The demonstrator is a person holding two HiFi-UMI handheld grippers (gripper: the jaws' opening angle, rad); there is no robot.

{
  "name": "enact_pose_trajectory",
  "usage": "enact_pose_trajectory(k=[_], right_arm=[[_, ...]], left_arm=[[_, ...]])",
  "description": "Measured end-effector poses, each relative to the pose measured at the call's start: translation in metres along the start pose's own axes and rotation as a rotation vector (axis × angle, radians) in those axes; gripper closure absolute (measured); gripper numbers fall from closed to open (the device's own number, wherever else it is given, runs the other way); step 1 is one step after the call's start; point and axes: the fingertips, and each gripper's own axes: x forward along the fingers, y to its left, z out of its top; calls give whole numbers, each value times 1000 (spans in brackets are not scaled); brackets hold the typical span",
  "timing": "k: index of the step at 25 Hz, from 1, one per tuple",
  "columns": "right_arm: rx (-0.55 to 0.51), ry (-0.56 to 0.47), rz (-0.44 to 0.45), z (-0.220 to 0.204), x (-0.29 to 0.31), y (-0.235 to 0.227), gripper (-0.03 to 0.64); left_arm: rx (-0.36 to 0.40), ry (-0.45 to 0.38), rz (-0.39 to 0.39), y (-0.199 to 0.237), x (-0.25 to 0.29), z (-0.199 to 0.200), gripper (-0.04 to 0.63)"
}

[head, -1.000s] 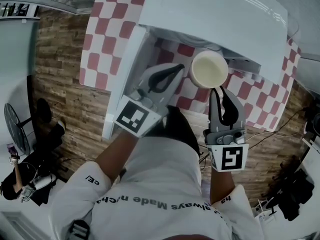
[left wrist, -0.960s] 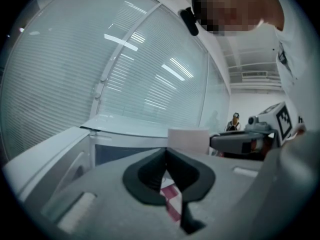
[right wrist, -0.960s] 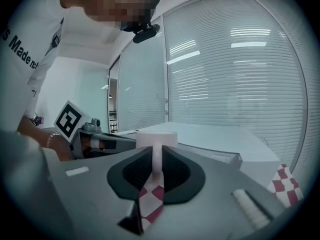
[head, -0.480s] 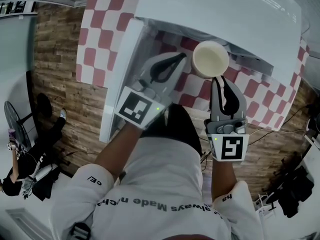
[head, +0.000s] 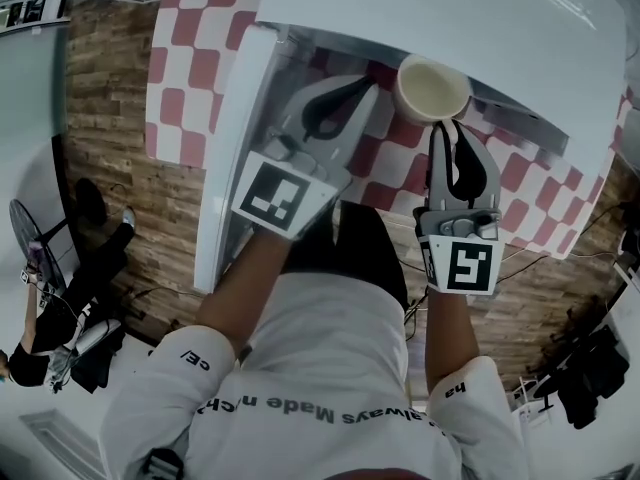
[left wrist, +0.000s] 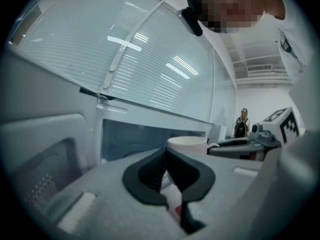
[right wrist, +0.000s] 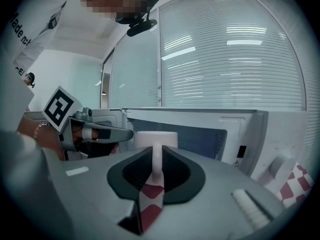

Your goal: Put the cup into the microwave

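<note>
A cream cup (head: 433,88) hangs in front of the open white microwave (head: 440,18), right at the mouth of its cavity. My right gripper (head: 448,128) is shut on the cup's handle (right wrist: 157,156); the cup body (right wrist: 156,139) shows just beyond the jaws. To the cup's left, my left gripper (head: 360,88) is shut on nothing, its tips touching (left wrist: 166,153). From the left gripper view the cup (left wrist: 187,143) sits just right of those tips, with the dark cavity (left wrist: 132,139) behind.
The microwave door (head: 235,148) stands swung open at the left. A red-and-white checked cloth (head: 190,58) covers the table under the microwave. The control panel with a knob (right wrist: 280,166) is at the right. A wooden floor (head: 110,118) lies at the left.
Both grippers have moved forward toward the microwave's opening, and the cup went with the right one. The grip on the handle is unchanged.
</note>
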Motion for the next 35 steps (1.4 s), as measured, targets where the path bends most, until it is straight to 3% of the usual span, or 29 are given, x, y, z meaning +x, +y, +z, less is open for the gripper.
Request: enact_pose_trajectory(k=[16,35], right_arm=[[7,-44,-77,-19,44,-28,575],[-5,-60,-103,-31,90,-55,574]], left_arm=[[21,-40,64,25,31,-14,591],[88,-61,94,59,73,-25,591]])
